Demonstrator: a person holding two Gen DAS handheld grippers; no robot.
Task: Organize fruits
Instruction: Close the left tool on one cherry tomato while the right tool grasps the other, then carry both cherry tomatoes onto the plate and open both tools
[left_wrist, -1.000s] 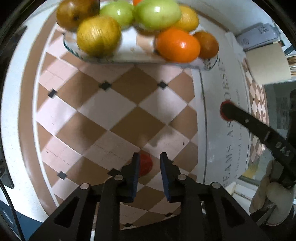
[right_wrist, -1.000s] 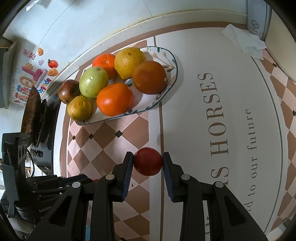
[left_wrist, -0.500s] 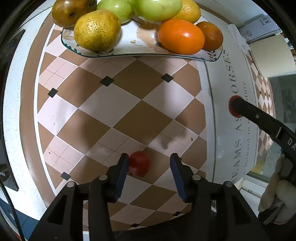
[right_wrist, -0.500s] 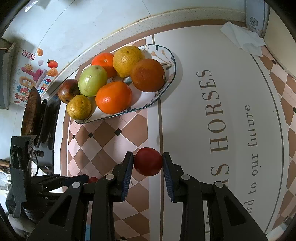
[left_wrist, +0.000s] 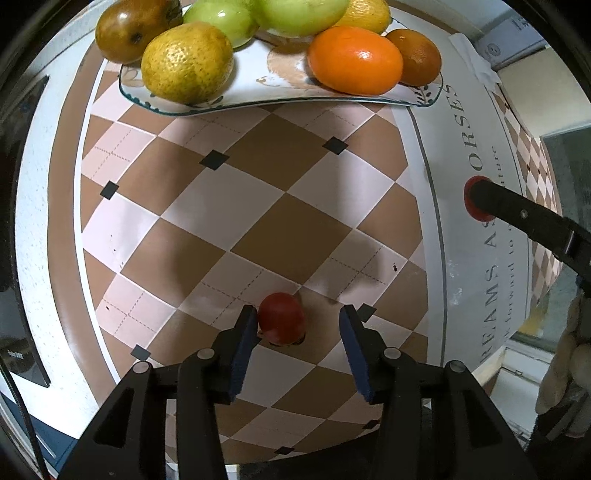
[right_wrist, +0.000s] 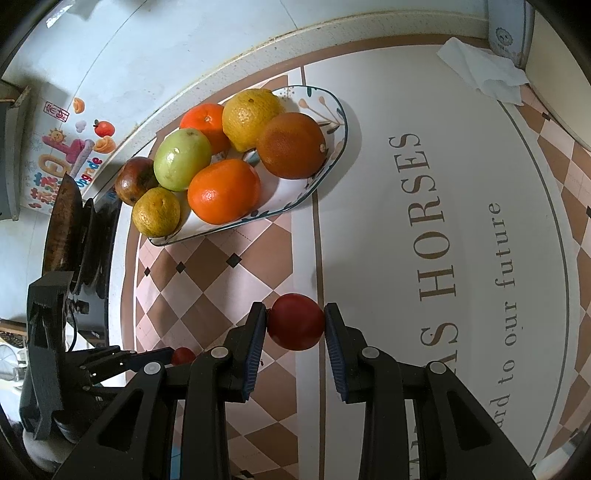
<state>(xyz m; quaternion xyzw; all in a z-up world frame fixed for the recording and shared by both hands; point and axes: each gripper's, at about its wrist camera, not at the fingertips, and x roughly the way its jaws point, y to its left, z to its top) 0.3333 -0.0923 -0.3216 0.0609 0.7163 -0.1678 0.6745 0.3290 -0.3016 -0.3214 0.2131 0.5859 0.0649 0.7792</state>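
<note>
Low centre, our right gripper (right_wrist: 295, 325) pinches a red tomato (right_wrist: 295, 322) for the fruit plate (right_wrist: 341, 110) upper left; our left gripper (left_wrist: 298, 338) gapes around a smaller tomato (left_wrist: 282, 324) on the worktop.

Home kitchen, by all signs. Countertop covered with a printed mat (right_wrist: 424, 206): brown, pink and white diamond check, plus a white panel lettered "HORSES" and "to our future". Patterned ceramic plate (right_wrist: 338, 110) heaped with oranges, a green apple and other fruit. Pale wall behind (right_wrist: 155, 48), with a grimy seam at the counter edge. Children's cartoon sticker (right_wrist: 62, 147) on that wall, showing fruit and bright letters. Dark wok-like pan (right_wrist: 62, 225) on a black stove at the left edge of the right wrist view. Crumpled white tissue (right_wrist: 484, 74) near a small box at the far corner.
</note>
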